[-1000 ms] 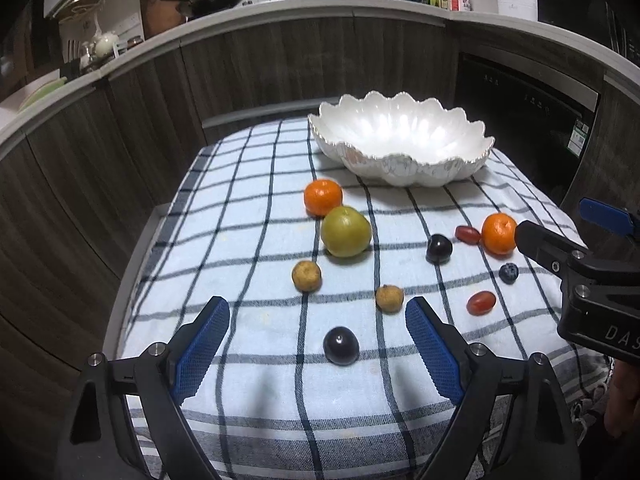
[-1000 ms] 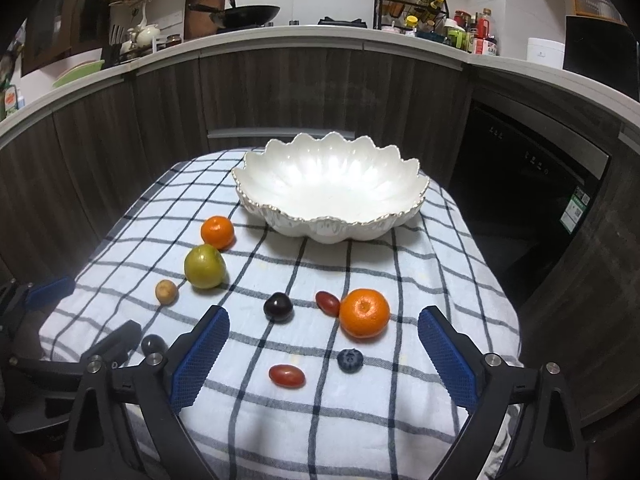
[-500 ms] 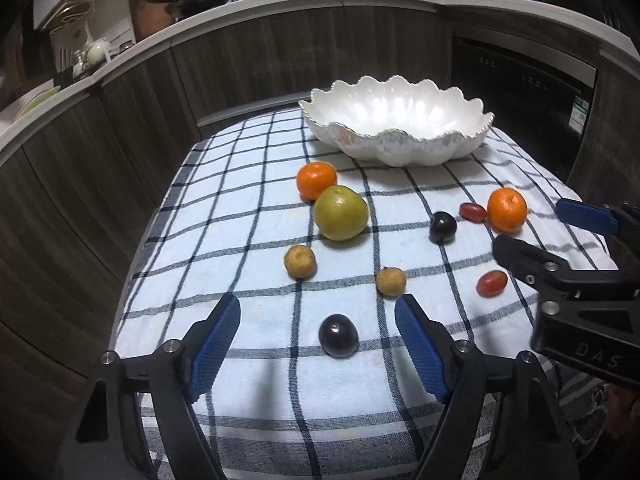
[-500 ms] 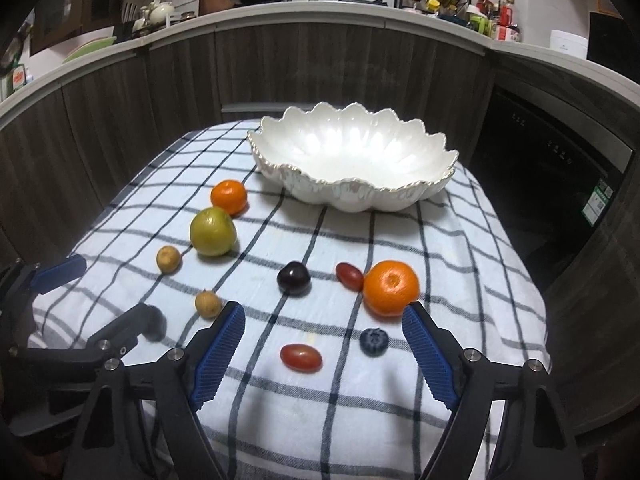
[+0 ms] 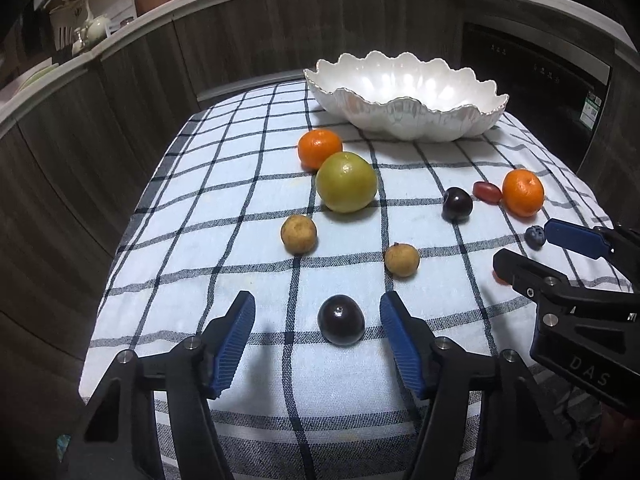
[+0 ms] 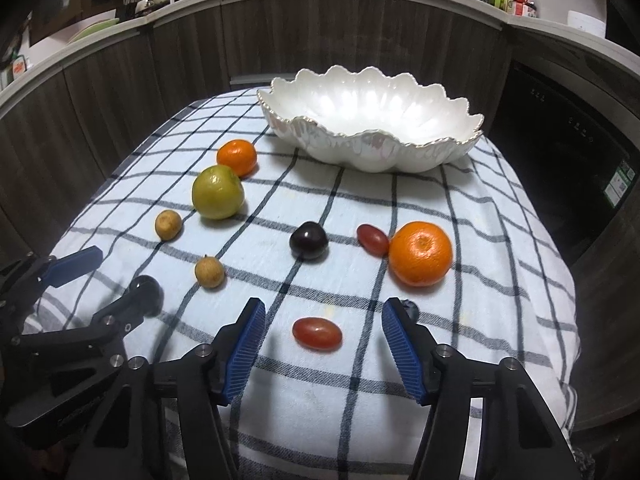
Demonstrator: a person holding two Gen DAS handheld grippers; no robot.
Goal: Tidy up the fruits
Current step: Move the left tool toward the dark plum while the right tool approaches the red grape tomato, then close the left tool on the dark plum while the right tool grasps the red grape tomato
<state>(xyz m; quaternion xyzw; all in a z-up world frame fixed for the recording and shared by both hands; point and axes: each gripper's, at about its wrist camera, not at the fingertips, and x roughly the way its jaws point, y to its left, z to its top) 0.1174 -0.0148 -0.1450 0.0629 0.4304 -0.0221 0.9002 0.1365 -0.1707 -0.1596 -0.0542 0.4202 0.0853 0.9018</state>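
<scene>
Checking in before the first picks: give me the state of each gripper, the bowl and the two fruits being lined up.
left gripper: open, jaws just closing in, astride the dark plum, pads clear of it
right gripper: open, jaws just closing in, astride the red grape tomato
dark plum: on the cloth, untouched
red grape tomato: on the cloth, untouched
white bowl: upright, empty

The right gripper (image 6: pixel 323 346), jaws just closing, brackets a red grape tomato (image 6: pixel 317 333) untouched.

Checked cloth (image 6: pixel 500 208) over the table, white scalloped bowl (image 6: pixel 372 136) (far end) and scattered fruit upon it
</scene>
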